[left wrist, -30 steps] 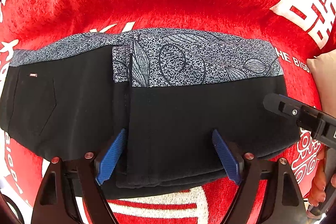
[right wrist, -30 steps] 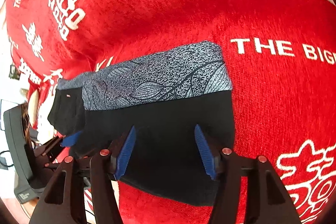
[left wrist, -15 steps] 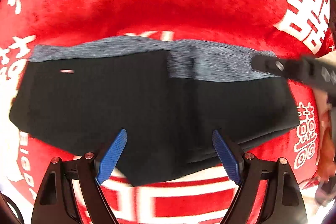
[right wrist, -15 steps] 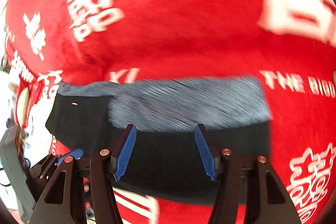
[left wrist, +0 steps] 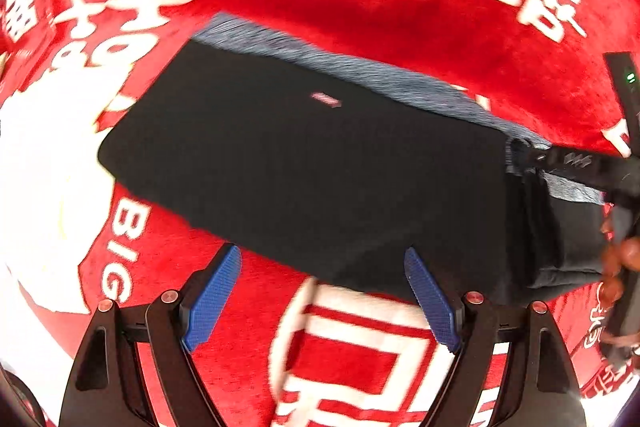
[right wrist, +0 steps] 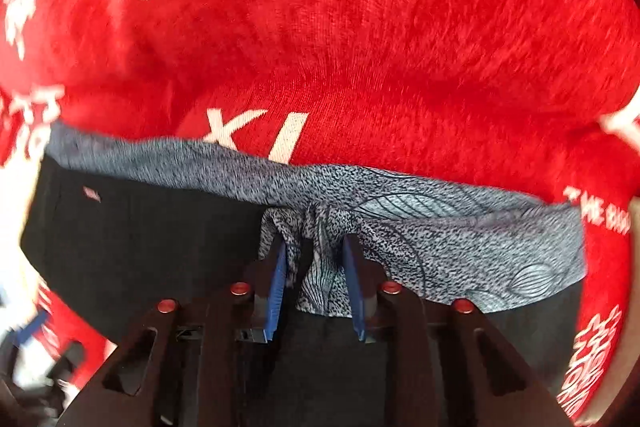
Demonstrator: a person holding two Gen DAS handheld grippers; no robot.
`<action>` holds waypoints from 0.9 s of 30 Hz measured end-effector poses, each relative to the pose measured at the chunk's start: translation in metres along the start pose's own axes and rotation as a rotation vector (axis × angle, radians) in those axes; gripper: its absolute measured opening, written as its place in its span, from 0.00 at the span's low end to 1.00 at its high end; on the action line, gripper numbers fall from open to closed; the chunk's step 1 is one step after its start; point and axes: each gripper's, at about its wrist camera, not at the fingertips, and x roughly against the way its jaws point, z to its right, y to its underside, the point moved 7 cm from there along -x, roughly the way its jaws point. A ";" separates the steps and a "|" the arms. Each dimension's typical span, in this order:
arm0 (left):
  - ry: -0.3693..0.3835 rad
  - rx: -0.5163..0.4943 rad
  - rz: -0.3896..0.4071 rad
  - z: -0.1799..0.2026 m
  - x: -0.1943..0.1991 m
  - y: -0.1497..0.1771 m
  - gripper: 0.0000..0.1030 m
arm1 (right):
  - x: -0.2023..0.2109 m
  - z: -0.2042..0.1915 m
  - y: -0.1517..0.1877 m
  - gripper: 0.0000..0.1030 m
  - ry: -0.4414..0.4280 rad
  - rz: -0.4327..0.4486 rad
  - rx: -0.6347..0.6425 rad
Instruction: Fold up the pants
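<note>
1. The folded black pants [left wrist: 304,167] (grey patterned waistband along the far edge) lie on a red blanket [right wrist: 360,47] with white lettering.
2. The right gripper [right wrist: 316,251] has just been closing, and its jaws pinch bunched waistband cloth.
3. The left gripper [left wrist: 324,267] stands wide, empty, over the pants' near edge.

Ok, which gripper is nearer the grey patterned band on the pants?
Right. The right gripper pinches bunched grey patterned band; the left gripper hangs open by the opposite black edge.
</note>
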 end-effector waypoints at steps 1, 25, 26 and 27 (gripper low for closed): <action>-0.008 0.017 0.006 -0.009 0.000 -0.002 0.82 | 0.003 -0.002 -0.003 0.38 -0.012 -0.012 0.010; -0.147 0.012 0.077 -0.097 -0.051 -0.061 0.84 | -0.072 -0.236 -0.059 0.32 -0.212 -0.045 0.307; -0.136 0.024 0.077 -0.098 -0.052 -0.061 0.87 | -0.072 -0.237 -0.066 0.32 -0.196 -0.019 0.289; -0.131 0.031 0.075 -0.099 -0.052 -0.062 0.88 | -0.074 -0.239 -0.069 0.32 -0.174 -0.014 0.289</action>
